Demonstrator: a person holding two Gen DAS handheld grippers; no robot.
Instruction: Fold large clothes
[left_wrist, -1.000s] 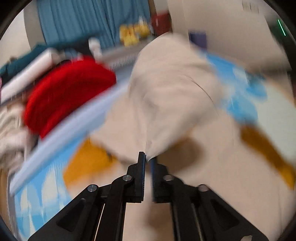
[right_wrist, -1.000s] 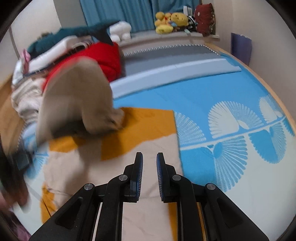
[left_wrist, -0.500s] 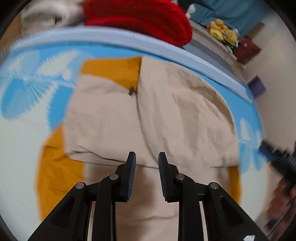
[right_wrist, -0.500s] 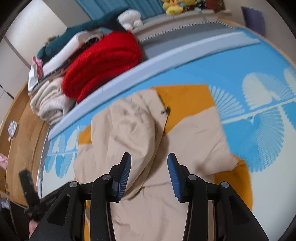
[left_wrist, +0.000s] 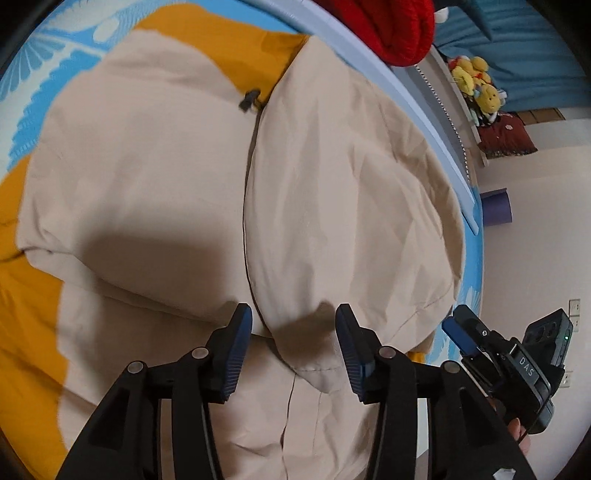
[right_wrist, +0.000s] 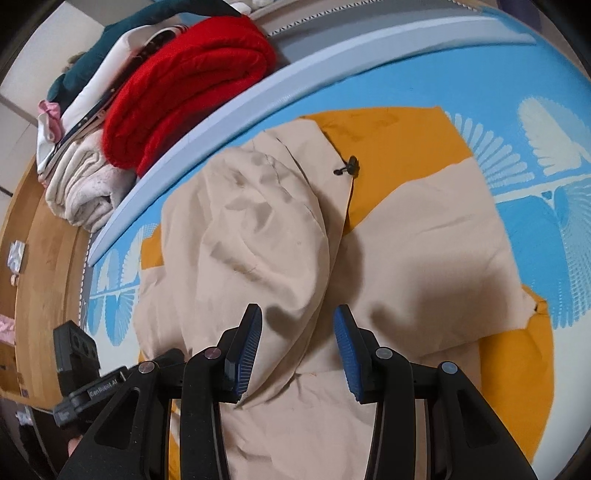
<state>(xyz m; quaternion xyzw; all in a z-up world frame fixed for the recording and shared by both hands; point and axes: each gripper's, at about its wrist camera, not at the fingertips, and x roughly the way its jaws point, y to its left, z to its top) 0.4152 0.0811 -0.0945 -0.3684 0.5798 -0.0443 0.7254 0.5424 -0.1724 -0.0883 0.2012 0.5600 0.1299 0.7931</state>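
A beige and orange jacket lies spread on a blue patterned mat, with one beige sleeve folded in over its body. The jacket also shows in the right wrist view, with the folded sleeve at its left. My left gripper is open and empty just above the sleeve's cuff end. My right gripper is open and empty above the jacket's lower middle. The right gripper shows at the right edge of the left wrist view.
A red knit garment and a stack of white and teal folded clothes lie behind a pale blue mat edge. Wooden floor lies at the left. Plush toys sit by the far wall.
The left gripper let go of the beige sleeve, which now lies folded over the jacket. Both grippers opened wider and came down close over the jacket.
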